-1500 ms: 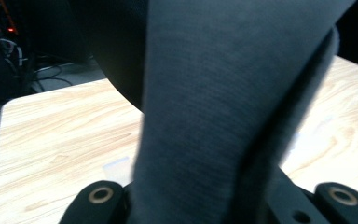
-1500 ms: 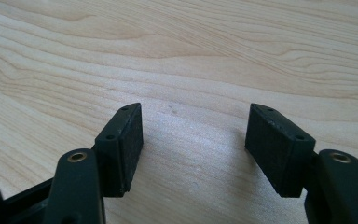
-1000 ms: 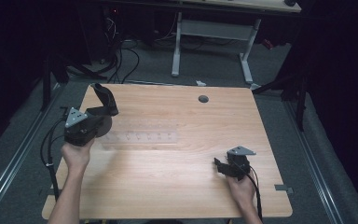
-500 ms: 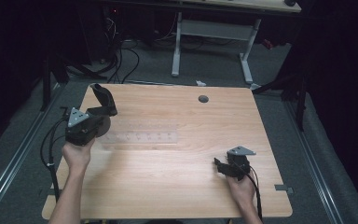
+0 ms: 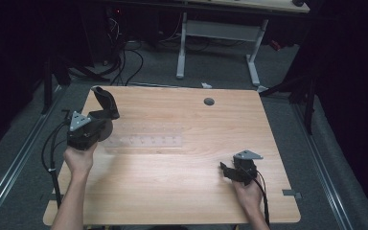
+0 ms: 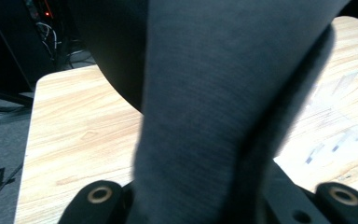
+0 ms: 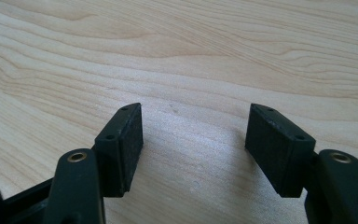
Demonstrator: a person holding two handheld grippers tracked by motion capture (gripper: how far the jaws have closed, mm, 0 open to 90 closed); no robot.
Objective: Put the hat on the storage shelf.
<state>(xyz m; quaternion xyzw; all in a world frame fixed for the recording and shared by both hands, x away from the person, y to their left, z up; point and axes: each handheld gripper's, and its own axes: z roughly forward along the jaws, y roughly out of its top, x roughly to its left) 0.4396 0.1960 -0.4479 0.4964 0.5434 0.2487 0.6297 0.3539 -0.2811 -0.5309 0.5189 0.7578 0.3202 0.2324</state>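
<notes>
A dark grey fabric-covered object (image 5: 104,101) stands up from my left gripper (image 5: 103,117) at the table's left side, and the jaws are shut on its lower end. In the left gripper view the same fabric object (image 6: 214,112) rises between the jaw bases and hides the fingertips. My right gripper (image 5: 226,170) rests low over the wooden table (image 5: 172,201) near the front right, pointing left. In the right gripper view this gripper (image 7: 193,135) is open, with bare wood between its pads (image 7: 126,140).
A clear plastic strip (image 5: 146,141) lies flat on the table just right of the left gripper. A round grey grommet (image 5: 209,101) sits near the far edge. Cables and desk legs stand on the floor beyond the table.
</notes>
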